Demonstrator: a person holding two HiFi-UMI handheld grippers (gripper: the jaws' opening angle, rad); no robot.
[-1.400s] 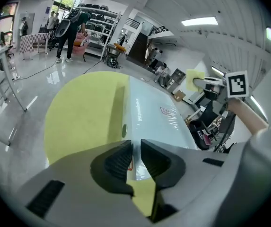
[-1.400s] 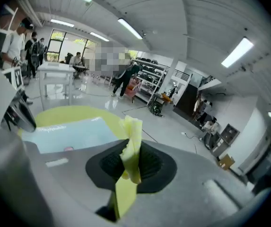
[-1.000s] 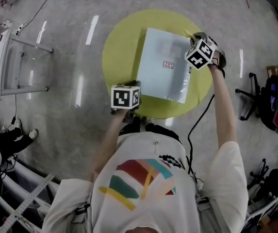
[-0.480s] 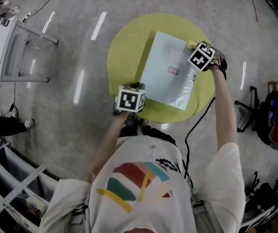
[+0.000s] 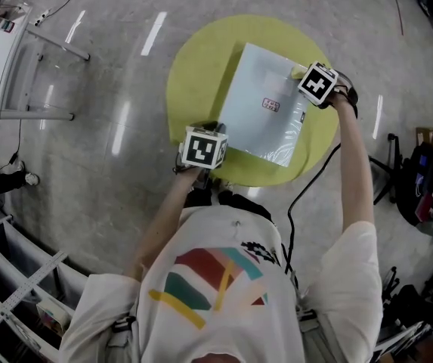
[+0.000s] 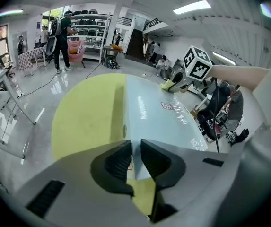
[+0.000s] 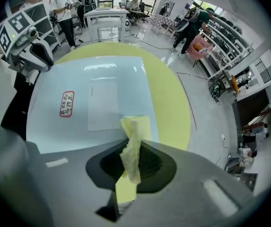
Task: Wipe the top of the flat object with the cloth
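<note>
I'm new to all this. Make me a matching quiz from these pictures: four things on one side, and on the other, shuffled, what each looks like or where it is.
Things:
1 cloth
2 flat object
3 table
4 left gripper

States:
A round, with a yellow top
B clamped on the flat object's near corner
C pinched between the right gripper's jaws
D pale blue, lying on the table

Pairs: 1-C, 2-D, 3-A, 4-B

Flat object (image 5: 265,108) on round table (image 5: 197,74), cloth (image 7: 134,131) at its far-right corner (left tongs (image 6: 135,150) opposite)
</note>
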